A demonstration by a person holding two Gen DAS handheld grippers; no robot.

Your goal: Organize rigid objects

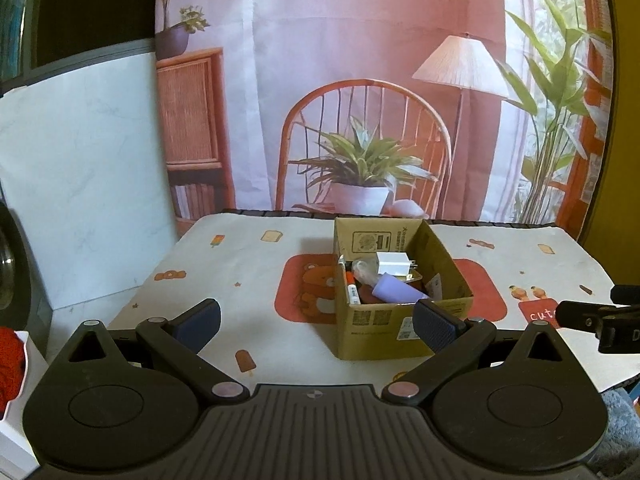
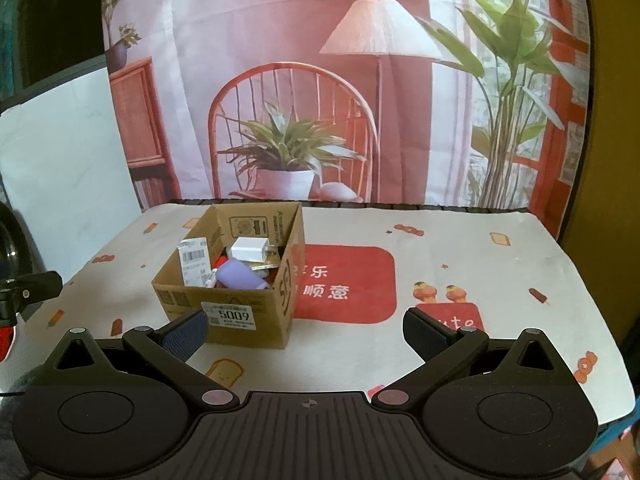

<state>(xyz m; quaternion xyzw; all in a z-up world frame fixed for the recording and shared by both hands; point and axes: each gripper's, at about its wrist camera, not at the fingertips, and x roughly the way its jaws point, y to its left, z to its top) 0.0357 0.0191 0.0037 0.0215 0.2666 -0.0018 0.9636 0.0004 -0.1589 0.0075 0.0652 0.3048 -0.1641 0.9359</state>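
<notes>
An open cardboard box [image 1: 404,328] stands in the middle of the table; it also shows left of centre in the right wrist view as the box [image 2: 248,320]. Inside lie a white charger plug [image 1: 393,263], a lilac case [image 1: 396,289], a marker [image 1: 352,290] and other small items. My left gripper [image 1: 316,326] is open and empty, just in front of the box, its right finger overlapping the box's near corner. My right gripper [image 2: 306,334] is open and empty, near the box's front right. The right gripper's tip [image 1: 592,318] juts in at the right edge.
A cream tablecloth [image 2: 460,264] with red patches and cartoon prints covers the table. A printed backdrop [image 1: 360,80] of a chair, a plant and a lamp hangs behind. A white board [image 1: 80,184] leans at the left. A red object [image 1: 10,364] sits at the far left.
</notes>
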